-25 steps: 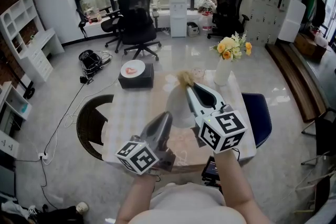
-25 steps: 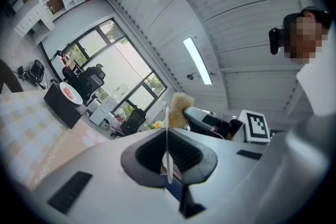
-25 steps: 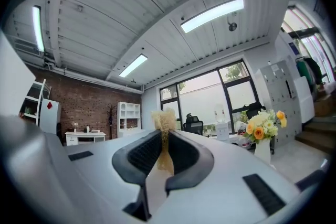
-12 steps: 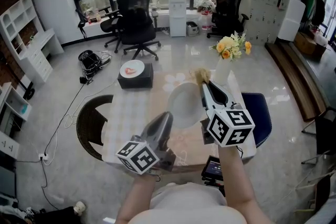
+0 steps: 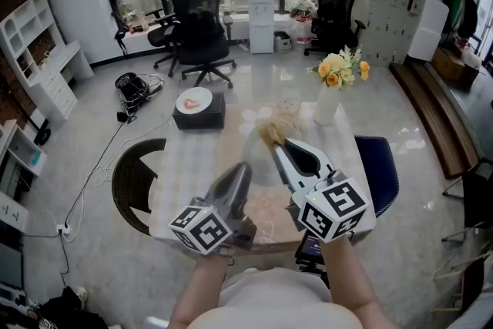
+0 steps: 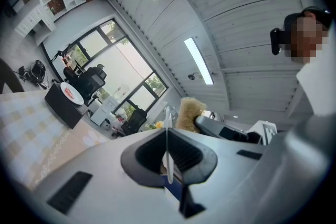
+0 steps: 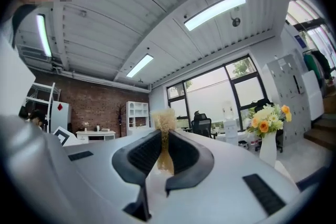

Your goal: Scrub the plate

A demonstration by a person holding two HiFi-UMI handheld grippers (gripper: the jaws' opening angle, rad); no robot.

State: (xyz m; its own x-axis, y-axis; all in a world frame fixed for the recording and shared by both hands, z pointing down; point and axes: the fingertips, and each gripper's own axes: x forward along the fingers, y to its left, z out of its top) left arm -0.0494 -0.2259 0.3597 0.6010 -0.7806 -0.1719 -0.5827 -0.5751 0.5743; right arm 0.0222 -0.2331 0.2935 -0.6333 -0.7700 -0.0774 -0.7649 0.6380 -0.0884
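- The table (image 5: 192,166), under a pale checked cloth, fills the middle of the head view. A white vase (image 5: 326,105) of yellow flowers stands at its upper right corner, well apart from the work.
- The plate (image 5: 260,162) is off the table, held up in the air just right of the frame's centre. It is tipped up rather than flat, and its face looks turned toward the right side of the frame, though blur makes the exact tilt hard to judge.
- The left gripper (image 5: 244,170) comes up from the lower middle of the head view. Its jaws are pinched on the plate's near rim; in its own view the rim runs as a thin white line straight up between them.
- The right gripper (image 5: 279,147) reaches in from the lower right. Its jaws are pressed together on the stem of the scrubber, with nothing else between them.
- The scrubber (image 5: 270,133) is a small straw-coloured tuft at the upper edge of the plate, touching it or just beside it. Which of the two I cannot tell.
- The plate lies to the left of and below the tuft. The next stroke likely has to run down and toward the person, across the plate's face, with the left gripper bracing the rim.
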